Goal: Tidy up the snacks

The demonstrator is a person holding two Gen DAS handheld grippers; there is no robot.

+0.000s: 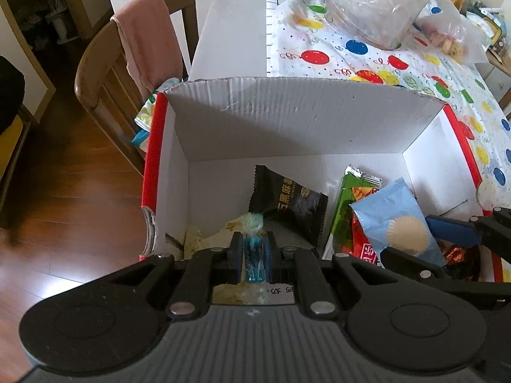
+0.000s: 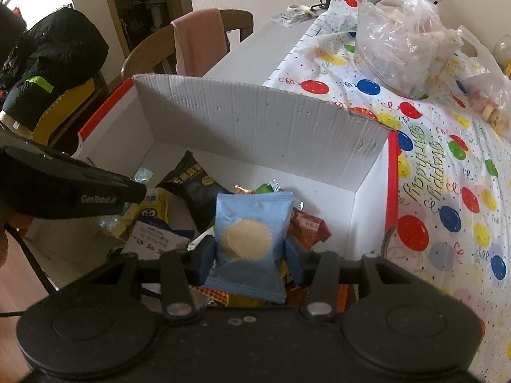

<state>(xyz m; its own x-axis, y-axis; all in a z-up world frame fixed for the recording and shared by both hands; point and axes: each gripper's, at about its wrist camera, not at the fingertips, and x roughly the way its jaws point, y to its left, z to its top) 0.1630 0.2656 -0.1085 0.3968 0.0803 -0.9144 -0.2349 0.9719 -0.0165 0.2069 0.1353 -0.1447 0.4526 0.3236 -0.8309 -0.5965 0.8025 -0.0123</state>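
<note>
1. Left gripper (image 1: 254, 257): jaws closed tight on a small blue-wrapped candy (image 1: 254, 249), held low inside the cardboard box (image 1: 287, 118), just above the loose wrappers on its floor.
2. Right gripper (image 2: 250, 255): jaws part-way apart, with a light-blue snack packet (image 2: 252, 239) between them. The pads appear to bear on its sides, so it reads as held; the grip looks light.
3. Step in hand, by judgement: depositing both items in the box. To do it well, release each over a bare patch of the floor, part the jaws fully before lifting, and keep the two grippers from fouling each other, as they stand near.
4. Condition of items: the packet is pillow-shaped and crimped at both ends, and shows a pale round fluted cake. The candy wrapper is translucent and twisted at the top.
5. Contents already in the box: a black sachet (image 1: 287, 204), a green packet (image 1: 345, 210) and red wrappers.
6. The box stands on the tabletop (image 2: 447, 191), beside a balloon-print cloth.
</note>
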